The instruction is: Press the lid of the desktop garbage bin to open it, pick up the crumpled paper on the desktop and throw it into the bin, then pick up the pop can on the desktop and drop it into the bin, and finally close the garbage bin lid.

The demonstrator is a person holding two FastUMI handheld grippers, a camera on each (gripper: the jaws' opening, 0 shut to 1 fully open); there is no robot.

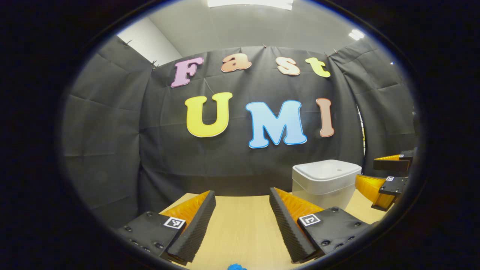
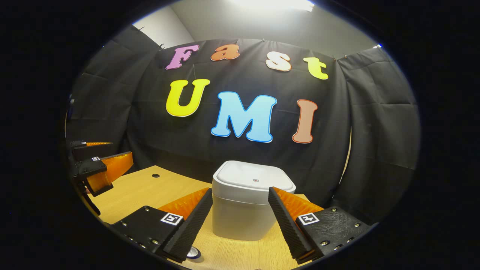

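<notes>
In the right gripper view, the right gripper (image 2: 240, 217) hangs over the wooden desktop (image 2: 150, 187) with its jaws spread wide and nothing between them. The garbage bin (image 2: 249, 204) stands straight ahead of the gap, framed by the two fingers, and its lid (image 2: 253, 177) lies flat and closed (a small red dot marks the middle of the top). Just under the tip of the near left finger, a round metallic rim (image 2: 193, 253) peeks out at the bottom edge; it may be the pop can's top, but I cannot tell for sure.

In the left gripper view, the left gripper (image 1: 242, 221) is likewise wide open and empty over bare desktop. The bin sits beyond and to the right of its right finger. Below the gap, at the bottom edge, a scrap of something blue (image 1: 236, 267) shows, too cut off to identify.
</notes>
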